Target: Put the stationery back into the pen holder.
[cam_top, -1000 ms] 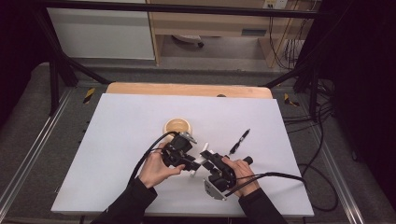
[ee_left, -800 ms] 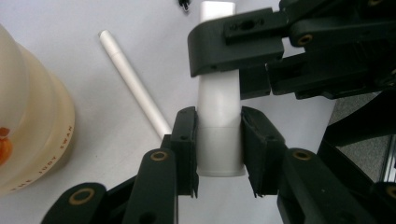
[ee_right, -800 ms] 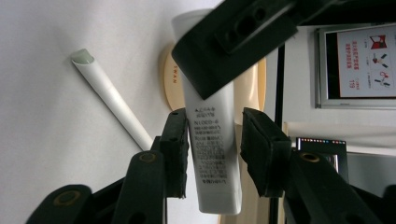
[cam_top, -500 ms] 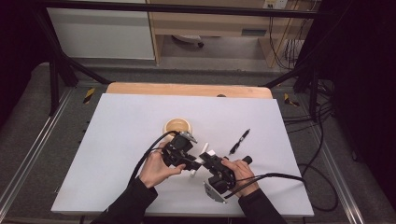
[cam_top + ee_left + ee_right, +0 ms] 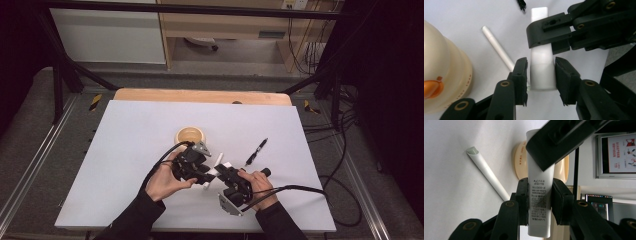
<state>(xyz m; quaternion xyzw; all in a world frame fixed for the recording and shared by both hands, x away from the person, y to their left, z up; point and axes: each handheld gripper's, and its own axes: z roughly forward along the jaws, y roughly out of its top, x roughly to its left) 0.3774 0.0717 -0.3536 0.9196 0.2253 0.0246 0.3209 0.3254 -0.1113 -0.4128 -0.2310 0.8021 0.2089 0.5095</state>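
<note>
White tube point(image 5: 216, 170) is hanging between the two hand-held grippers, near the middle of the bench point(image 5: 125, 150); the left hand-held gripper point(image 5: 540, 80) is sitting around its cap end, jaws close on both sides, and I cannot tell if they are pressing; the right hand-held gripper point(image 5: 539, 200) is clenching the printed, flat end. A white sheet is covering the bench; a wooden edge point(image 5: 200, 95) is showing at the far side; behind it, grey floor point(image 5: 240, 55), a wooden cabinet point(image 5: 225, 25) and black cables point(image 5: 345, 130) are lying in a dark room. A cream cup point(image 5: 190, 135) is standing just behind the left hand point(image 5: 162, 182); a white stick point(image 5: 497, 48) is lying beside the tube; a black pen point(image 5: 256, 151) is lying near the right hand point(image 5: 260, 187).
</note>
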